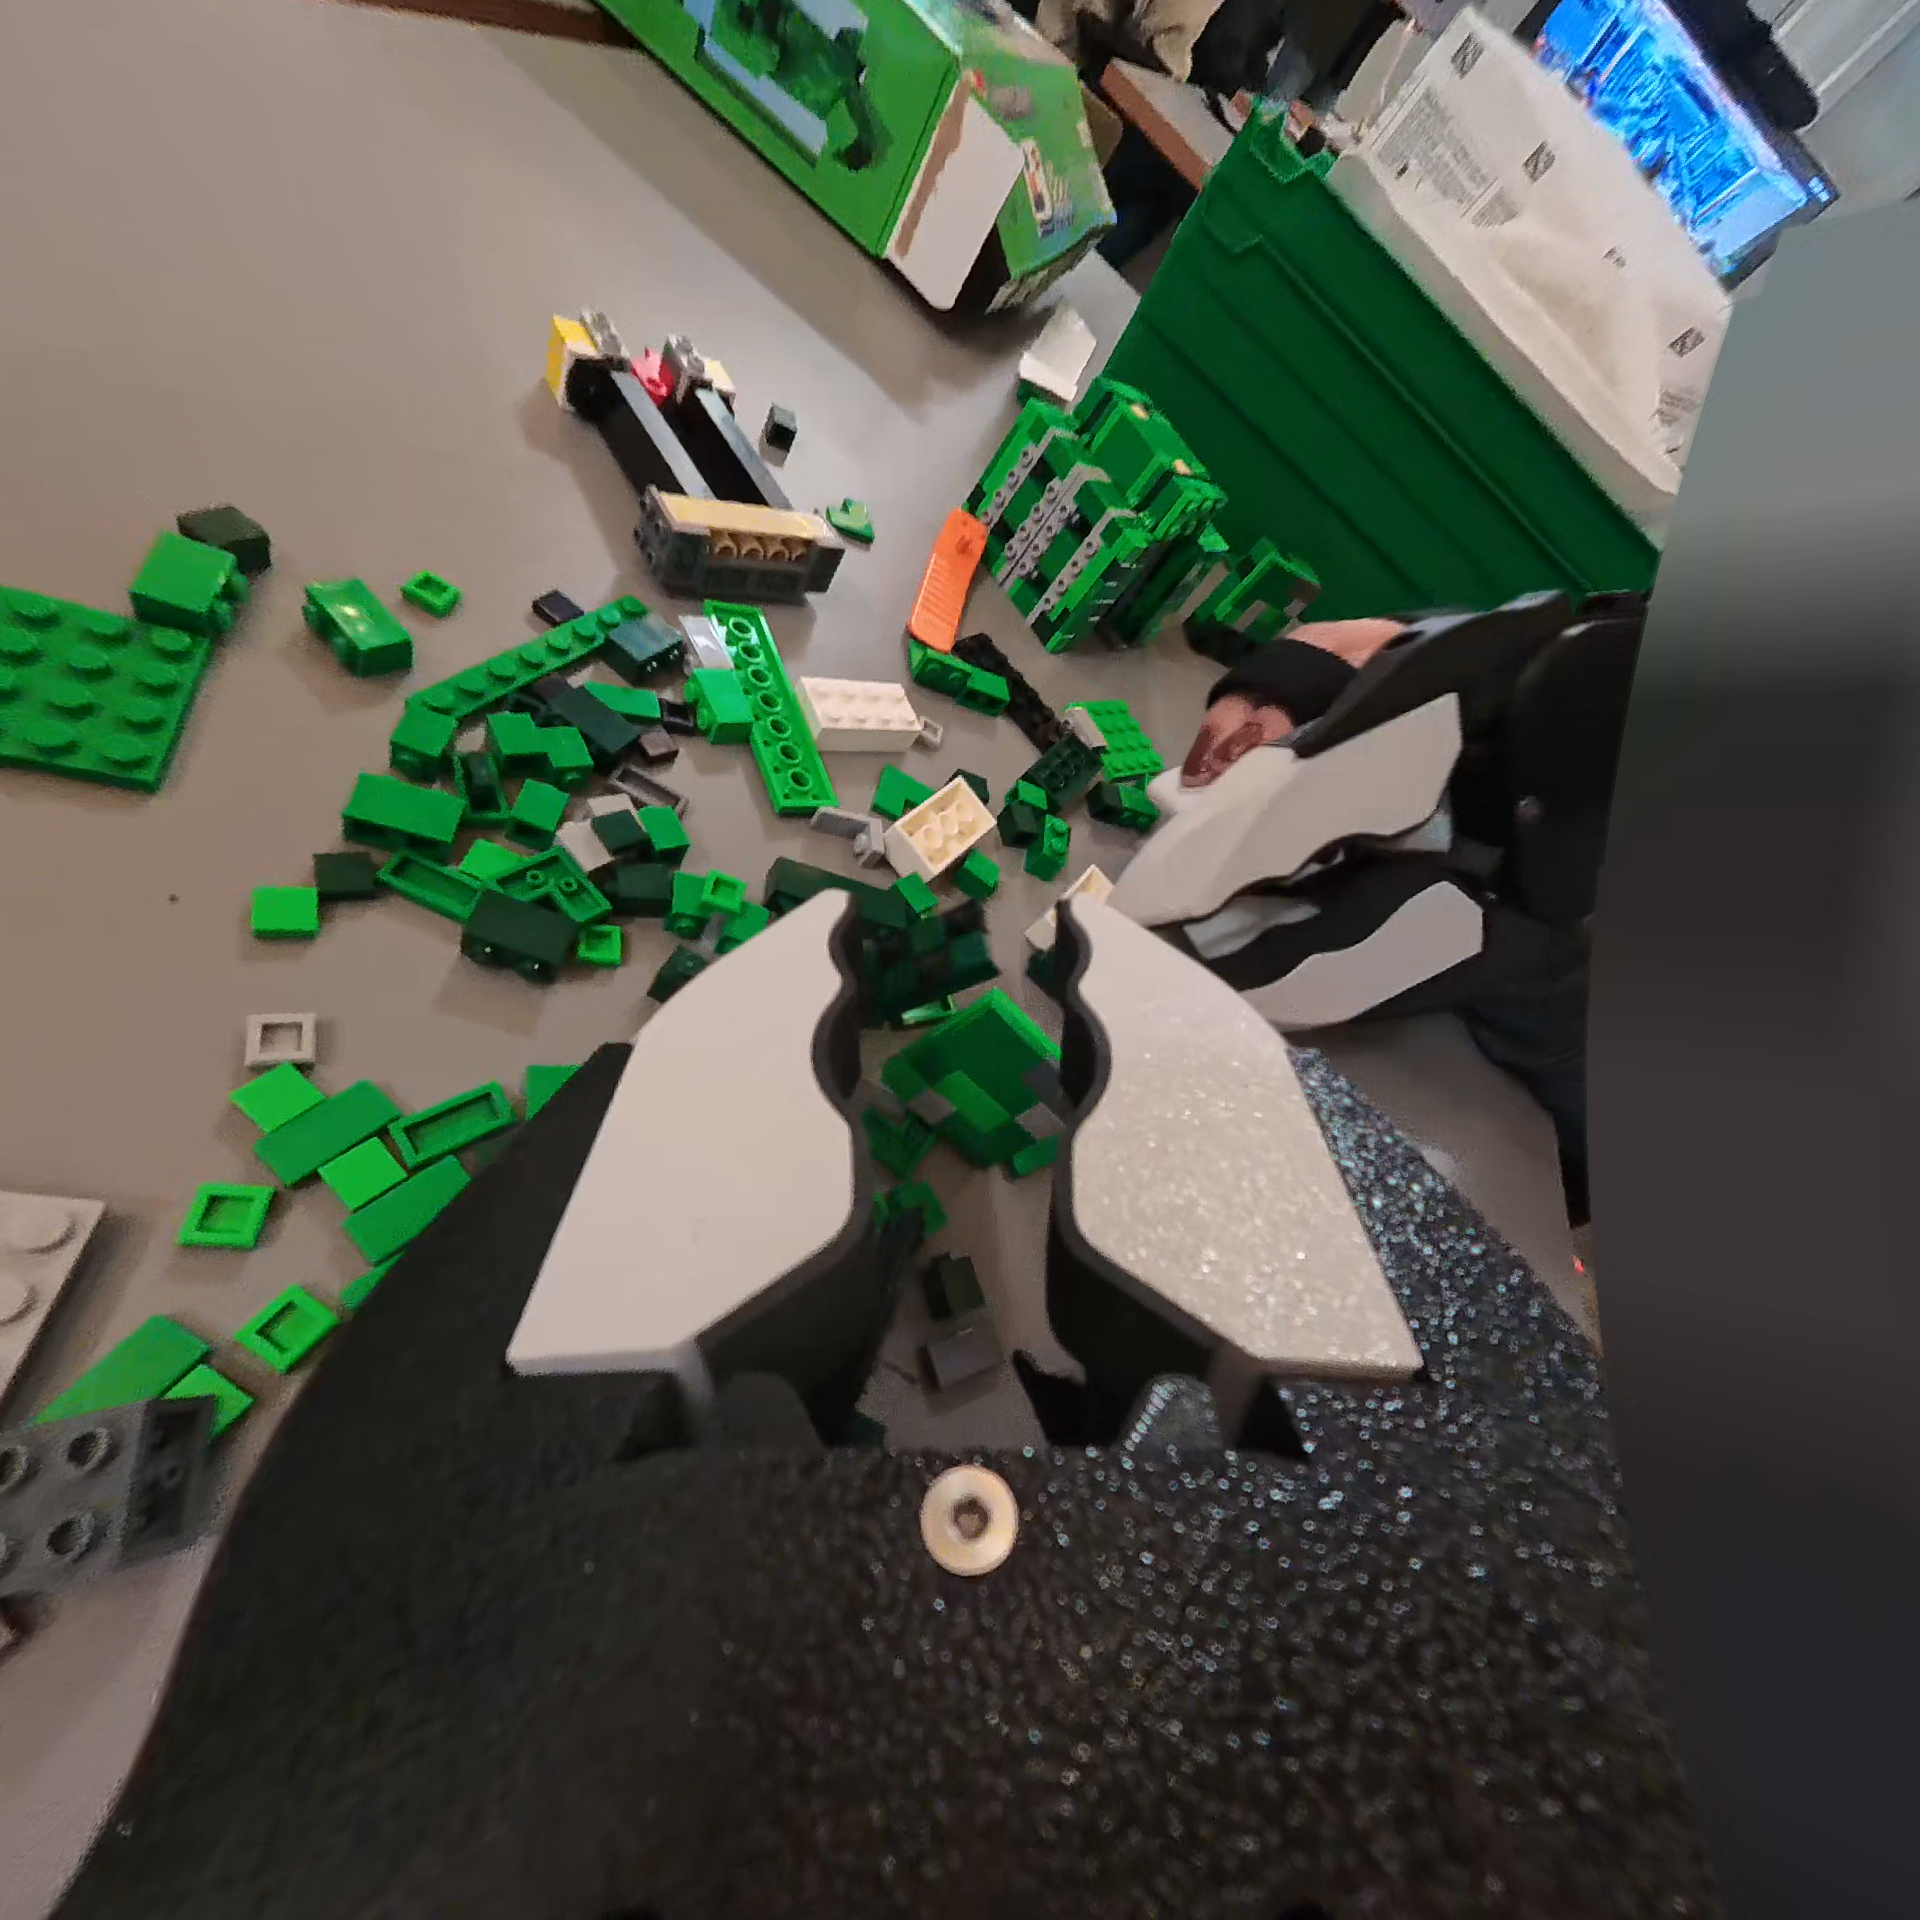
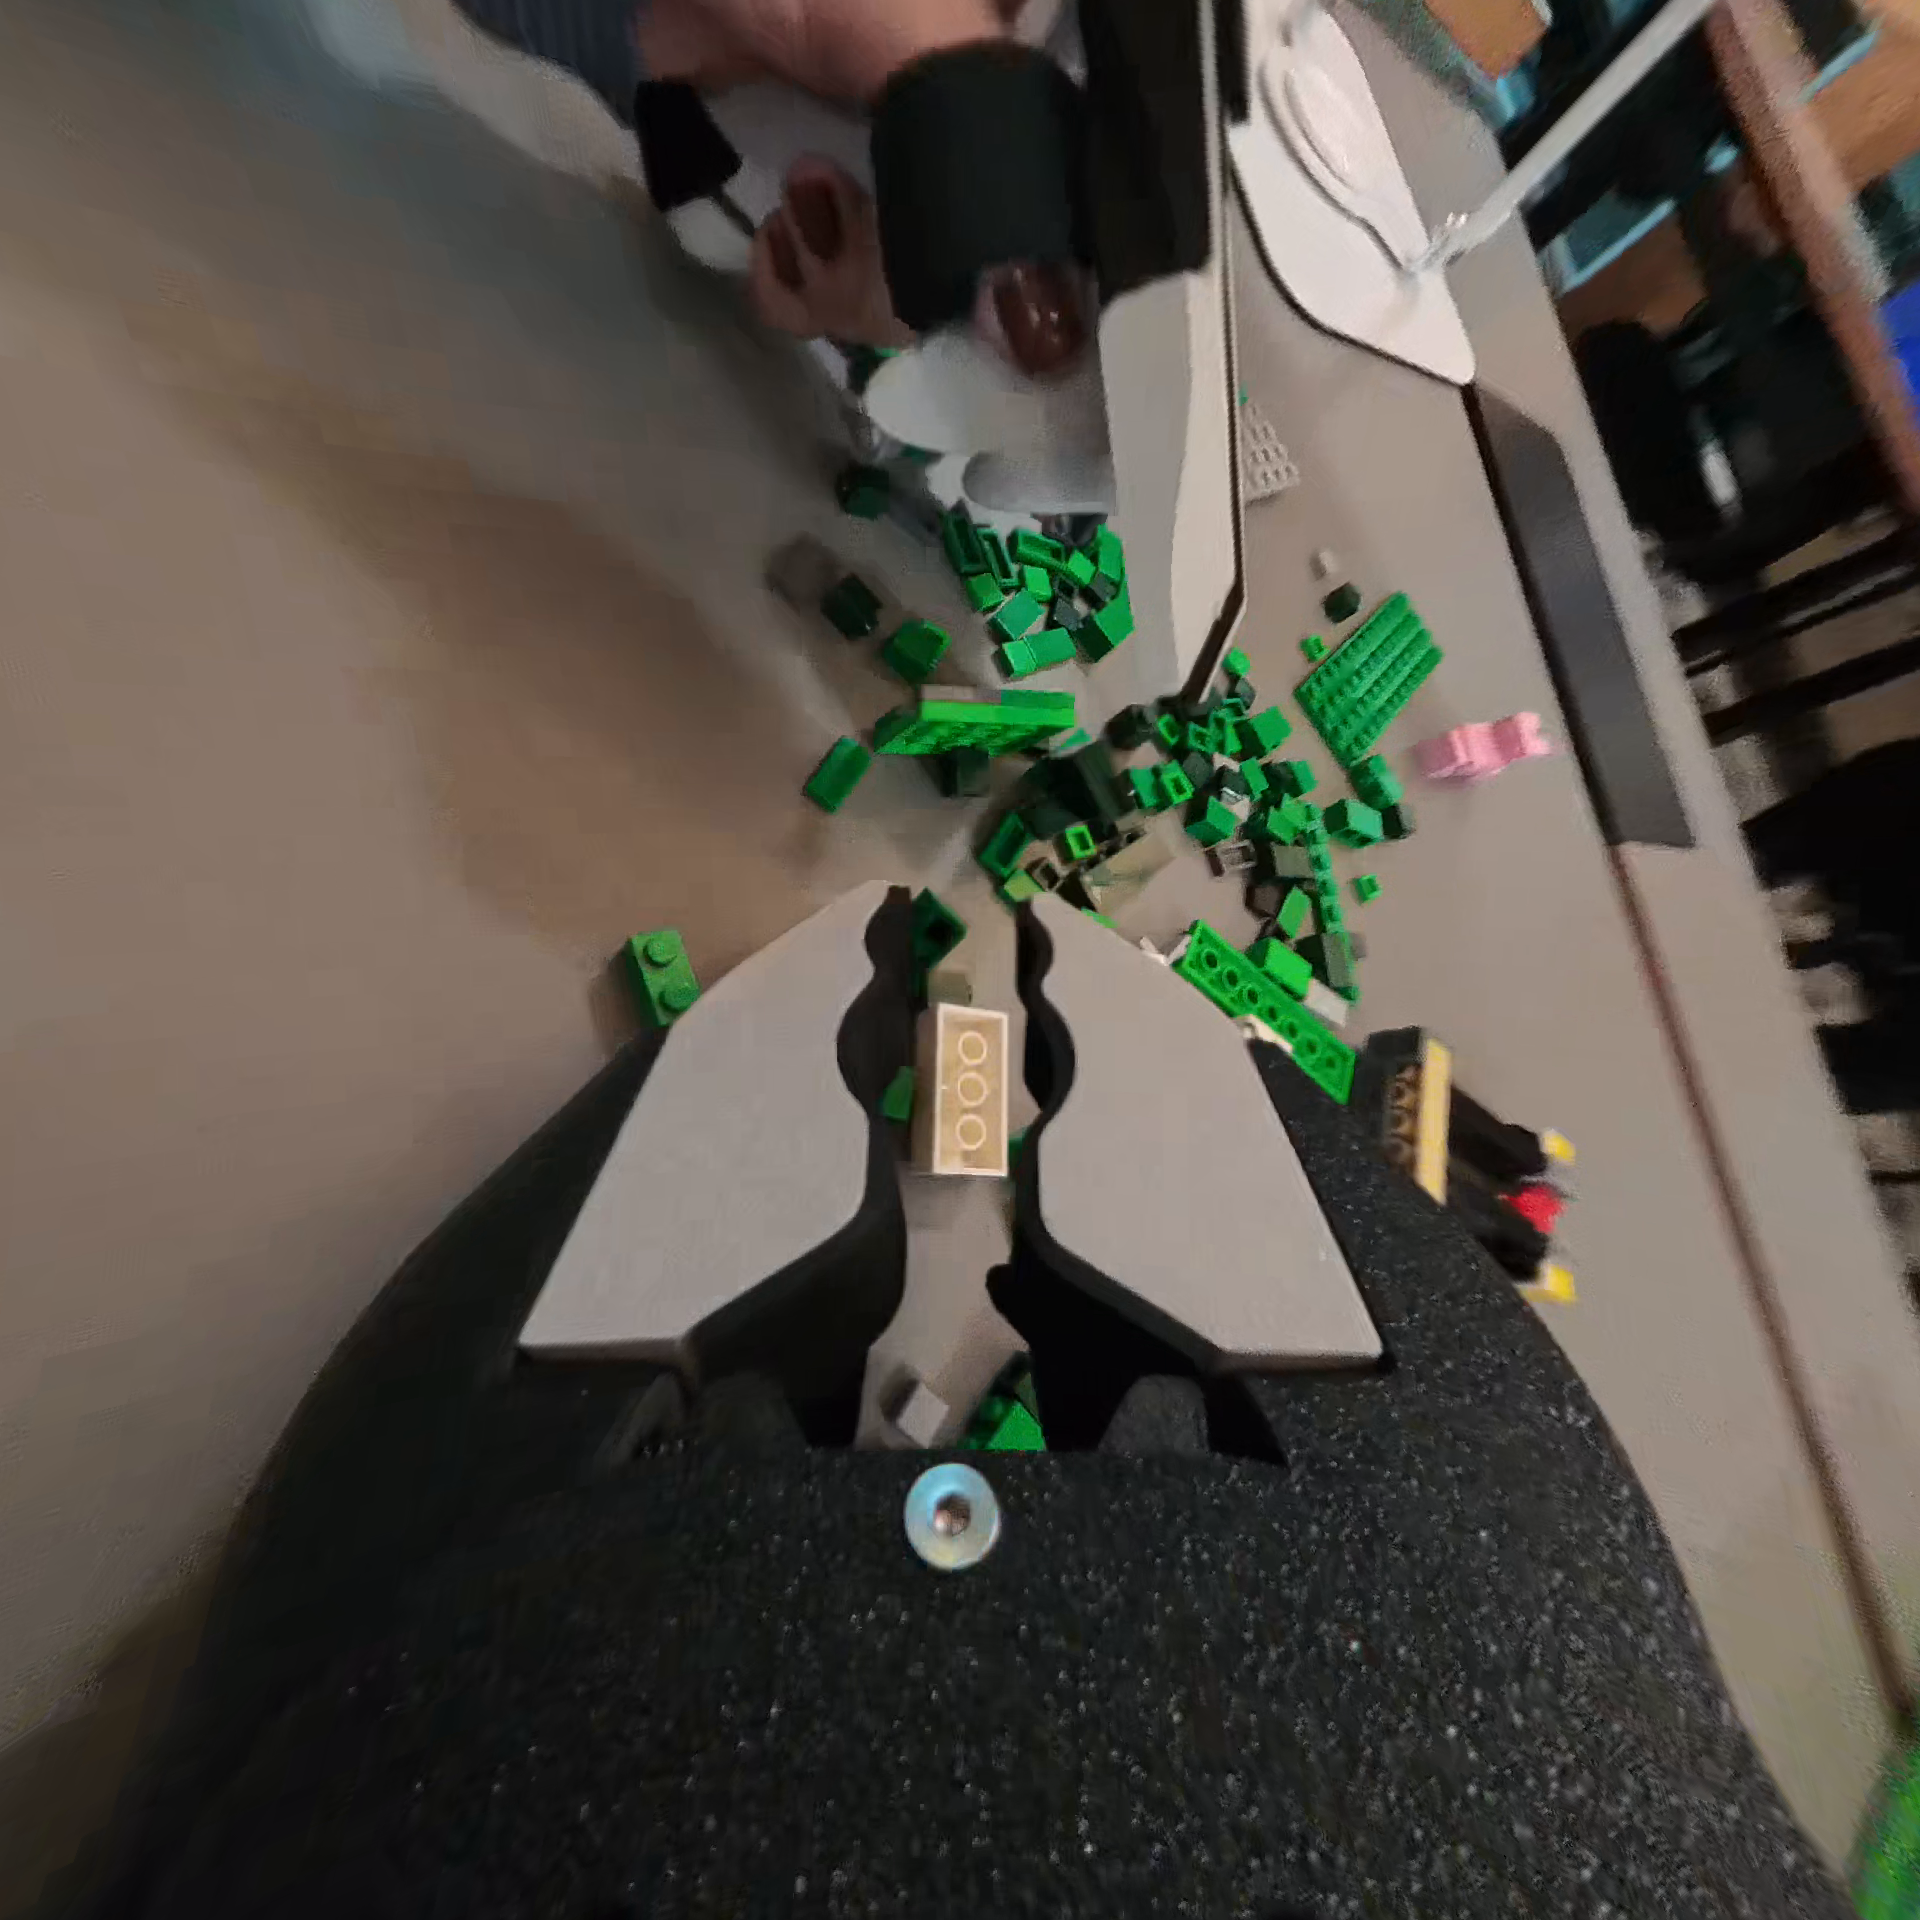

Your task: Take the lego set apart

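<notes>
Loose green, dark green and white lego pieces (image 1: 582, 790) lie scattered over the grey table (image 1: 312, 312). My left gripper (image 1: 956, 925) is open and hovers low over the pile, with a small green built chunk (image 1: 971, 1081) lying between its jaws. A larger green built block (image 1: 1101, 520) and a black-and-tan assembly (image 1: 707, 488) lie farther back. My right gripper (image 2: 956, 904) is open above an upturned white brick (image 2: 971, 1101) that shows between its fingers. It also shows in the left wrist view (image 1: 1153, 810), held by a hand, pointing at the pile.
An orange brick separator (image 1: 945, 577) lies by the green block. A green lego box (image 1: 862, 114) and a green bin (image 1: 1351, 416) stand at the back. A green plate (image 1: 83, 686) lies left. A pink piece (image 2: 1475, 748) sits near the table edge. One gripper's finger ends stand about 6 cm off the other's. The larger green built block (image 1: 1101, 520) is about 15 cm from my right fingertips.
</notes>
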Available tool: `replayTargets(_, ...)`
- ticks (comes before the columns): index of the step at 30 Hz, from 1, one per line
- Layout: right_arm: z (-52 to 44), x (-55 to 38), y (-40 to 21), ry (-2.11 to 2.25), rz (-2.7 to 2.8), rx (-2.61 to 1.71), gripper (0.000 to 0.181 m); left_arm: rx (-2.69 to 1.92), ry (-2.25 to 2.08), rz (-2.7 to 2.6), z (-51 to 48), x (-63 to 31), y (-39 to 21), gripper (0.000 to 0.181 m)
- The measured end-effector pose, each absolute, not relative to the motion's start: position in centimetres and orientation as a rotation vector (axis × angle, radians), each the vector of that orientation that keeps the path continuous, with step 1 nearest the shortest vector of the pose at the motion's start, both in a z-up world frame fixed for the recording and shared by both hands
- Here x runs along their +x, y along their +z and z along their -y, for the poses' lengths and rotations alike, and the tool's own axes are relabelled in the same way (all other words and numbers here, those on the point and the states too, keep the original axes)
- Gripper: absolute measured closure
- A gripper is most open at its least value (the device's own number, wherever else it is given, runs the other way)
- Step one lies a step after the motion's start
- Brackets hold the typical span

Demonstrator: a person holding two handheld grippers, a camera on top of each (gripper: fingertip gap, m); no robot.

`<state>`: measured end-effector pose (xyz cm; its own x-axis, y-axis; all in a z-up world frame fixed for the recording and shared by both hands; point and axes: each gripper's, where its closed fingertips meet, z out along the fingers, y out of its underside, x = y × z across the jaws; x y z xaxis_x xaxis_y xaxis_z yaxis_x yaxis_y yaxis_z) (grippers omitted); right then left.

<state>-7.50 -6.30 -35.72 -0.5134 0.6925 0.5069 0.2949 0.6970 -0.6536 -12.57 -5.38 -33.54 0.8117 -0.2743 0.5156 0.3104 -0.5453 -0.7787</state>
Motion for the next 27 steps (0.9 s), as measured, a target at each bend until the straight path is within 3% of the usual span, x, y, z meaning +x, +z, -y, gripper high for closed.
replayTargets(6, 7.5, -8.1, -35.0, 0.930, 2.087, -0.981, 0.144, -2.014, -0.743, 0.006, 6.0, -13.2, -33.0, 0.147)
replayTargets(17, 9.0, -10.7, -35.8, 1.107, 1.976, -1.383, 0.157, -2.004, -0.735, 0.043, 5.8, -13.7, -33.1, 0.149)
replayTargets(20, 8.1, -10.9, -36.4, 0.954, 1.964, -1.385, 0.175, -1.992, -0.739, 0.016, 5.8, -13.5, -32.9, 0.149)
replayTargets(27, 5.7, -10.4, -34.1, 0.970, 1.840, -1.314, 0.176, -1.932, -0.723, -0.062, 5.7, -12.9, -32.1, 0.151)
